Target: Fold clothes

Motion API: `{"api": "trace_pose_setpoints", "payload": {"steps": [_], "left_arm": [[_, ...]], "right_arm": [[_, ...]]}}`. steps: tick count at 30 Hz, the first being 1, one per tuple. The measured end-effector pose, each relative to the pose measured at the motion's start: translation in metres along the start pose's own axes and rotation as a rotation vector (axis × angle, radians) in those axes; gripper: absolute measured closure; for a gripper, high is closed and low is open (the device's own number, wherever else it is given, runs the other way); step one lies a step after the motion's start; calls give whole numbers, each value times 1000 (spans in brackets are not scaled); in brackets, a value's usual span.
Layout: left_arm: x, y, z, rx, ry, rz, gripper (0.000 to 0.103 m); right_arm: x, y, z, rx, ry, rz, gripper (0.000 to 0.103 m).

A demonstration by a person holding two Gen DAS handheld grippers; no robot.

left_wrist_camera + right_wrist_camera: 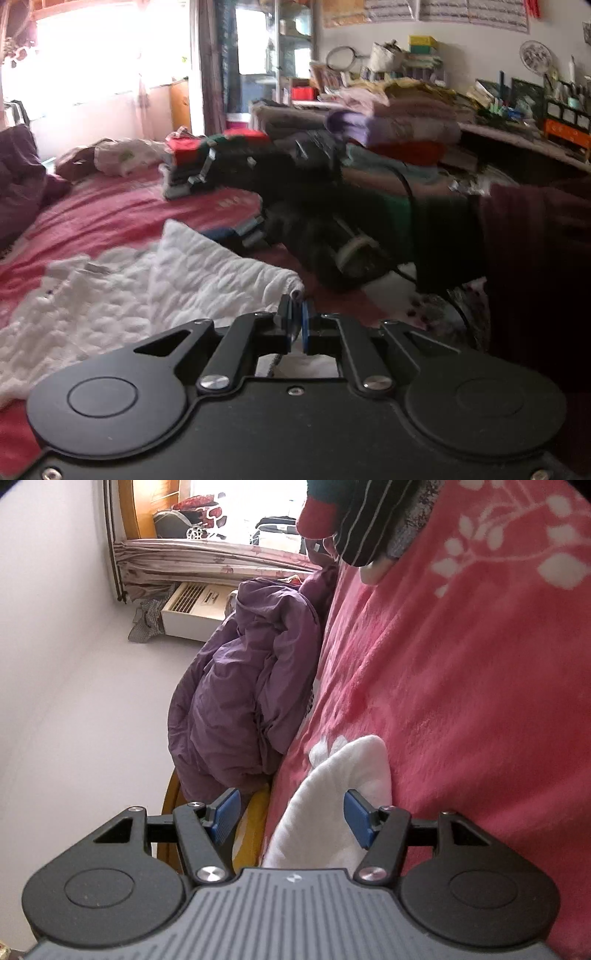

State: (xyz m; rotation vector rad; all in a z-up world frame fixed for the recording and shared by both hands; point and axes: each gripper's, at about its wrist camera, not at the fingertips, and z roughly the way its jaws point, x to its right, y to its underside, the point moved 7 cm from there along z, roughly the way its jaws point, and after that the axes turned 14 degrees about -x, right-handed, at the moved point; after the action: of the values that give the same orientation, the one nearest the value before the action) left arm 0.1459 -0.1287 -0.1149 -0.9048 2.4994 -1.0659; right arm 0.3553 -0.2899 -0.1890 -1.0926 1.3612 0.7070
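Note:
A white textured garment (122, 295) lies spread on the pink bedspread (110, 218). My left gripper (297, 323) is shut on a corner hem of the white garment and lifts that corner slightly. The right gripper shows in the left wrist view as a blurred black shape (280, 206) beyond the garment. In the right wrist view, rolled sideways, my right gripper (291, 818) is open, its blue pads (356, 821) on either side of a rounded fold of the white garment (332, 797) on the pink bedspread (480, 701).
A stack of folded clothes (207, 162) sits further back on the bed, also in the right wrist view (354, 520). A purple jacket (243, 686) is heaped at the bed's edge. Folded blankets (402, 122) and a cluttered desk (517, 122) stand at the right.

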Motion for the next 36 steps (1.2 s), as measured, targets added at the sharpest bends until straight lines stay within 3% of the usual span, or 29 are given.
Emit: {"api": "trace_pose_setpoints", "payload": {"steps": [7, 10, 12, 17, 29, 36], "left_arm": [[12, 6, 11, -30, 24, 27, 101], [12, 7, 17, -49, 20, 33, 101], [13, 9, 22, -61, 18, 37, 101], [18, 9, 25, -72, 29, 75, 101], [27, 26, 39, -165, 34, 177, 101], [12, 21, 23, -138, 72, 118, 101]], "right_arm": [[-2, 0, -2, 11, 50, -34, 46], [-3, 1, 1, 14, 92, -66, 56], [-2, 1, 4, 14, 122, -88, 68], [5, 1, 5, 21, 186, -114, 79], [7, 4, 0, 38, 241, -147, 84], [6, 6, -4, 29, 237, -133, 81]]}}
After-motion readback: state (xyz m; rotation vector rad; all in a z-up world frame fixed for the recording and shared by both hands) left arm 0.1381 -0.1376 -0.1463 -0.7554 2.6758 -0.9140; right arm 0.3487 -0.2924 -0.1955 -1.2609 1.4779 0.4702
